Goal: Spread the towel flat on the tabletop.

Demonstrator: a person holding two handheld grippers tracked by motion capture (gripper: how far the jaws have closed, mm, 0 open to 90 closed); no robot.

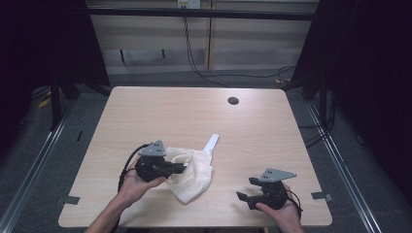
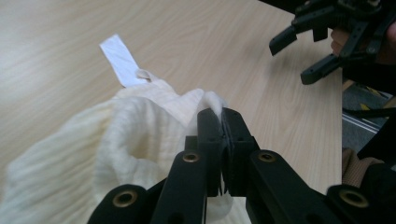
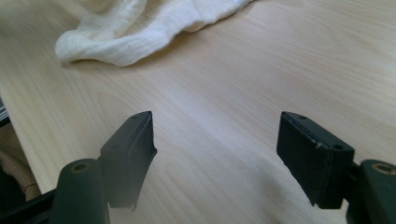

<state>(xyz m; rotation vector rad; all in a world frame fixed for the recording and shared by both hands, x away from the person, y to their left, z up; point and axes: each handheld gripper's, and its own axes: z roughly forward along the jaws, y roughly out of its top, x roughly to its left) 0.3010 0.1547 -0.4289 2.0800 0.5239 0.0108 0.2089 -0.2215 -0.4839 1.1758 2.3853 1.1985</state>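
Cloth (image 1: 192, 175): cream, ribbed weave, crumpled in a loose heap on the near half of the desk (image 1: 194, 121), left of centre. A flat white tag (image 1: 212, 142) runs out from its far edge and lies on the wood.

Left tool (image 1: 180, 167): held in the person's left hand (image 1: 138, 184), at the cloth's left side, pointing toward the right. In the left gripper view its jaws are pressed together on a fold at the cloth's upper edge (image 2: 212, 100), the fabric pinched between the pads and bunched below and to the left of them.

Right tool (image 1: 247, 188): held in the person's right hand (image 1: 282, 213) near the front right of the desk, well apart from the cloth, pointing left toward it. Jaws stand wide; in the right gripper view bare wood lies between them, with the cloth's near edge (image 3: 135, 32) beyond.

Desk: pale wood grain, round dark hole (image 1: 233, 101) near the far edge.
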